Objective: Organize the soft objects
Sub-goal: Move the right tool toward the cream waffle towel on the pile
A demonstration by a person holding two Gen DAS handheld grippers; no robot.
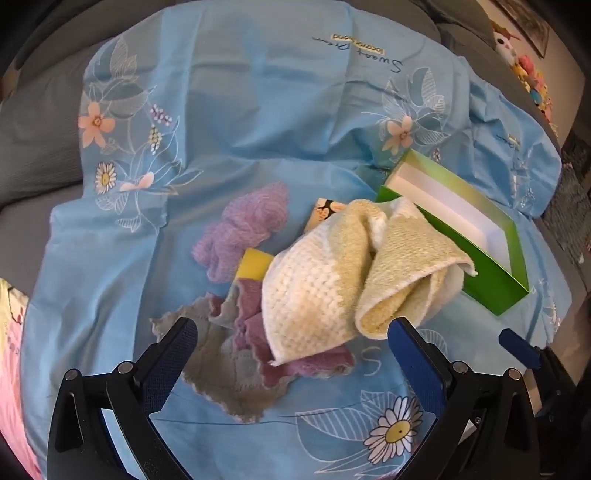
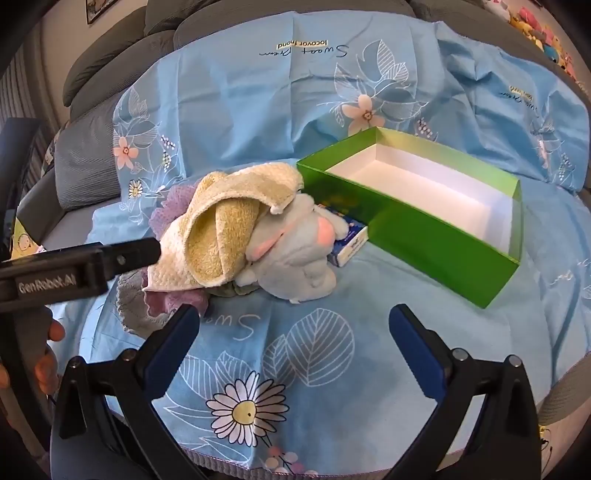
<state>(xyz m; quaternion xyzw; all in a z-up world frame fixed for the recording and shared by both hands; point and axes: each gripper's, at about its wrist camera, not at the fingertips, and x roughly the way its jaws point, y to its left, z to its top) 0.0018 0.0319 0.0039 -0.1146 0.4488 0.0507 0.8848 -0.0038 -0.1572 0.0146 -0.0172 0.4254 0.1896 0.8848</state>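
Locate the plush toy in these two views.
Only the right wrist view shows the plush toy: centre frame, lying on the blue sheet, partly under the yellow towel, left of the green box.

A big blue sheet (image 2: pixel 258 122) with flowers and leaves on it covers a grey sofa (image 2: pixel 110 55). A grey cushion (image 2: pixel 86 173) sits at the sheet's left edge. Bright stuffed toys (image 1: pixel 532 81) are piled far back by the wall. A dark picture frame (image 1: pixel 528 22) hangs above them.
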